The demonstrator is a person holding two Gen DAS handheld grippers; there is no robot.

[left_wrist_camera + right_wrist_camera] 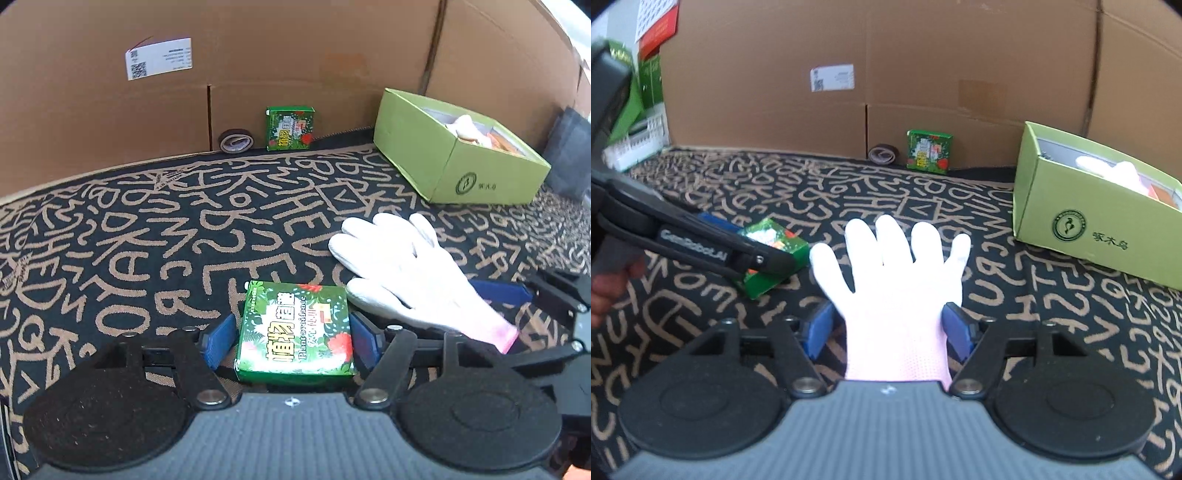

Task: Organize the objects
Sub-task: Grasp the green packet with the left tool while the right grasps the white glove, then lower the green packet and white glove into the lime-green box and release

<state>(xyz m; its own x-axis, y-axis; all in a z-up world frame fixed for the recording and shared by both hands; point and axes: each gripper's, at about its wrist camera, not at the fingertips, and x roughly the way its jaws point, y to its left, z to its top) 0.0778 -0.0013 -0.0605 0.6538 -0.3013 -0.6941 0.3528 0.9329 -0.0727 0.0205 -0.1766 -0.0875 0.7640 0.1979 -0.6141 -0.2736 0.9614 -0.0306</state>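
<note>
Left wrist view: the left gripper [293, 334] has its jaws bracketing the flat green printed carton [294, 332] at lower centre; whether they press it I cannot tell, and it could twist out on lifting. The open lime-green cardboard box [448, 168], upper right, holds pale and orange items.

Right wrist view: the right gripper [886, 332] has its jaws either side of the white fabric glove [890, 273], lying flat on the surface; contact unclear, and limp cloth may slip.

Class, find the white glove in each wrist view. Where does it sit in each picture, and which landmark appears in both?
Left wrist view: the white glove lies right of centre on the patterned cloth, beside the green carton between the left tool pads.
Right wrist view: the glove lies at centre, its cuff between the right tool pads.
Shared landmark: the open olive-green box, right.
</note>
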